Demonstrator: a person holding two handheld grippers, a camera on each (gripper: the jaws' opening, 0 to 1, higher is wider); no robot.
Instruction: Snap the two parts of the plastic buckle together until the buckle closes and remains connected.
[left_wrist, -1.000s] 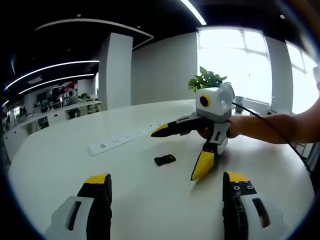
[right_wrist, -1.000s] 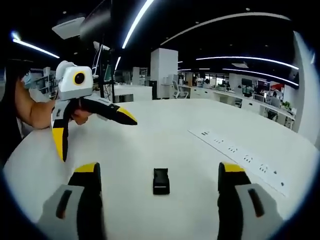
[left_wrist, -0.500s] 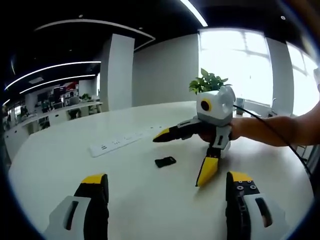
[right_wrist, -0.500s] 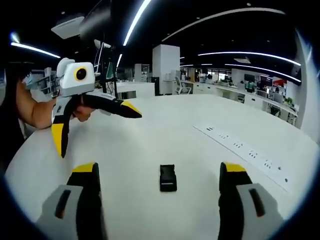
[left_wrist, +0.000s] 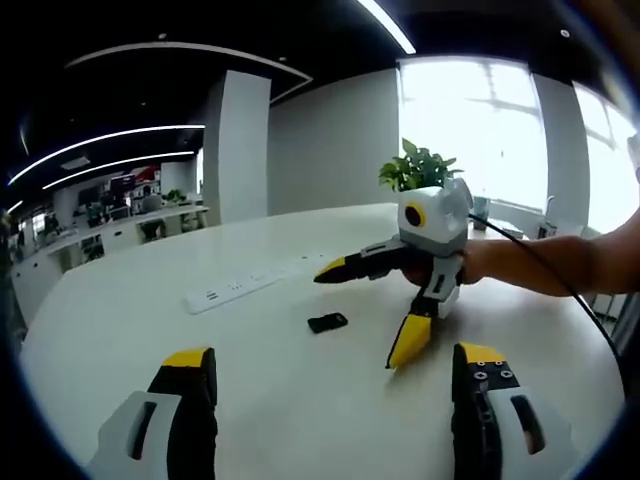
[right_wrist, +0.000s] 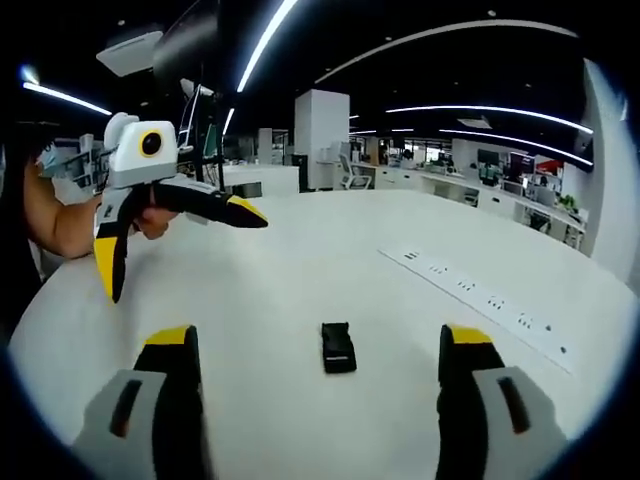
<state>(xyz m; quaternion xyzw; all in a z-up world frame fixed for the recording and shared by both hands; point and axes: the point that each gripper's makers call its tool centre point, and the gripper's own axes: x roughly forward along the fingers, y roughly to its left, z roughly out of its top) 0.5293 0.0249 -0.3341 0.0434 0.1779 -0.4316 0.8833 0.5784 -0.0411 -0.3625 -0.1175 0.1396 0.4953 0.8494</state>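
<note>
Black plastic, the buckle (left_wrist: 327, 322) lies on the white worktop (left_wrist: 280, 400), between the two tongs and clear of both. Left tongs (left_wrist: 335, 415) and right tongs (right_wrist: 317, 400) stand apart, empty. Over the last second both have hovered with only slight drift, so nothing is gripped. Buckle's long axis runs near-to-far in the right gripper view, tilted slightly left.

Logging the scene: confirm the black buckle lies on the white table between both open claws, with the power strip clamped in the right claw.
Wrong on the power strip: the right gripper view shows it lying loose on the table, beyond the open right claw. The buckle part stands.
</note>
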